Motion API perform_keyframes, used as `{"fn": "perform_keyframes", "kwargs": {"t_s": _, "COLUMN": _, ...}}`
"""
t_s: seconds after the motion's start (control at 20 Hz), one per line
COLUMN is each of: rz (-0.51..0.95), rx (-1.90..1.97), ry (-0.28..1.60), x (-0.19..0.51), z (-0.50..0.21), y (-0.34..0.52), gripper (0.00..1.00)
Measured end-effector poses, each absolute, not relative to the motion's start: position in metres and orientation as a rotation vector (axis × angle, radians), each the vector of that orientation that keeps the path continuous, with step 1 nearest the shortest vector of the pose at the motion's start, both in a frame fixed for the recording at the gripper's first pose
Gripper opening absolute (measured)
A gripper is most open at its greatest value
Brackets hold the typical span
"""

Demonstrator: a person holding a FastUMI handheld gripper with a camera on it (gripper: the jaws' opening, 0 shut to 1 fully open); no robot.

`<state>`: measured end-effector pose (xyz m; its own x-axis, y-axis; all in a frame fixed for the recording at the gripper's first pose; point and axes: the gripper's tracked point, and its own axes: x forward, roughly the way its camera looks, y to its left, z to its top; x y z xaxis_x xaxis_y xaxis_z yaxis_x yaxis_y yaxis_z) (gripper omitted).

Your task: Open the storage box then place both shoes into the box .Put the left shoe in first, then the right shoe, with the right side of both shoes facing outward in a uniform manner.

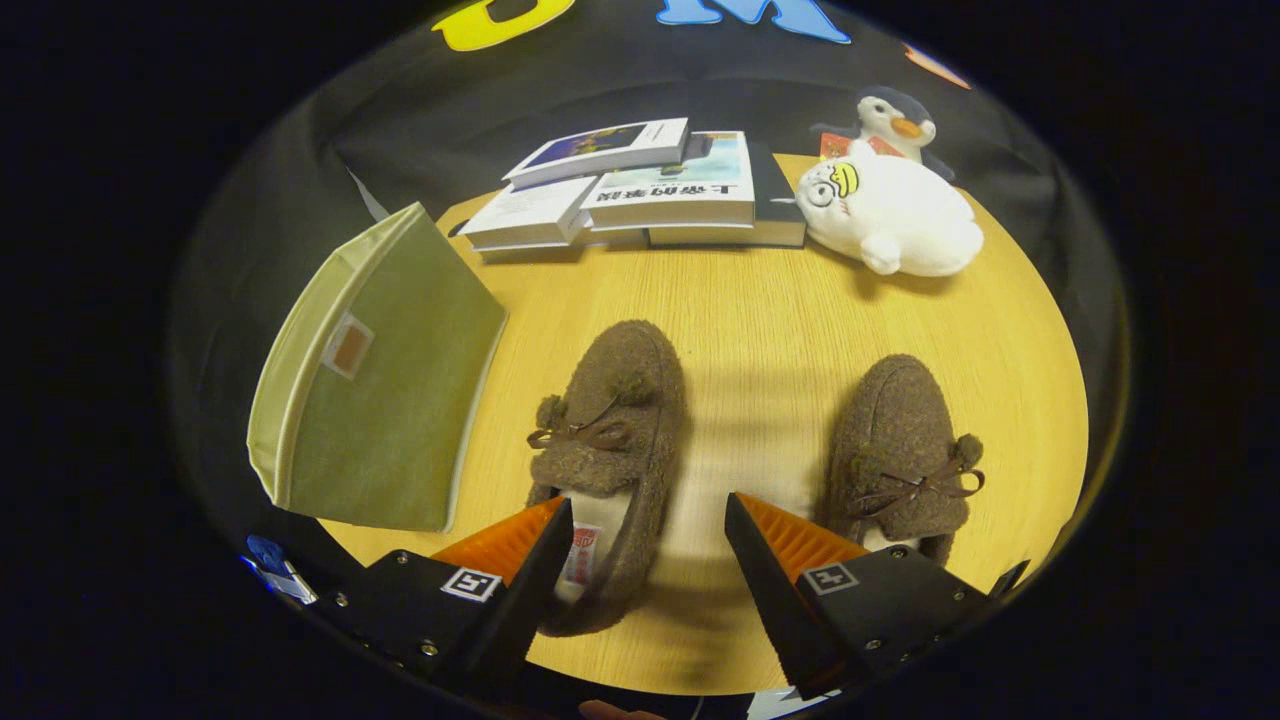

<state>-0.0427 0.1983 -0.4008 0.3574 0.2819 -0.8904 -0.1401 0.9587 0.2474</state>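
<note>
Storage box: olive-green fabric, pale rim, small label patch, lying tipped on the counter, left of the shoes. Left-hand shoe: brown fuzzy slipper with a bow, upright, toe pointing away. Right-hand shoe: matching, upright, well apart from the first.

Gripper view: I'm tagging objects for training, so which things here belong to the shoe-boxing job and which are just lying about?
Job:
green fabric storage box
brown fuzzy slipper nearer the box
other brown fuzzy slipper
open claw

Lying about:
stack of books
white plush seal
penguin plush toy
</note>
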Motion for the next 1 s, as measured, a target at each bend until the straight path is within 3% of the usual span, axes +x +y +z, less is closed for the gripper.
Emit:
{"fn": "perform_keyframes", "kwargs": {"t_s": 0.25, "rz": 0.24, "rx": 0.077, "ry": 1.204, "x": -0.023, "z": -0.428, "y": 0.203, "gripper": 0.86}}
{"fn": "perform_keyframes", "kwargs": {"t_s": 0.35, "rz": 0.265, "rx": 0.098, "ry": 1.216, "x": -0.022, "z": -0.435, "y": 0.214, "gripper": 0.73}}
{"fn": "perform_keyframes", "kwargs": {"t_s": 0.5, "rz": 0.179, "rx": 0.178, "ry": 1.243, "x": -0.019, "z": -0.43, "y": 0.211, "gripper": 0.04}}
{"fn": "perform_keyframes", "kwargs": {"t_s": 1.0, "rz": 0.238, "rx": 0.278, "ry": 1.164, "x": -0.002, "z": -0.317, "y": 0.231, "gripper": 0.02}}
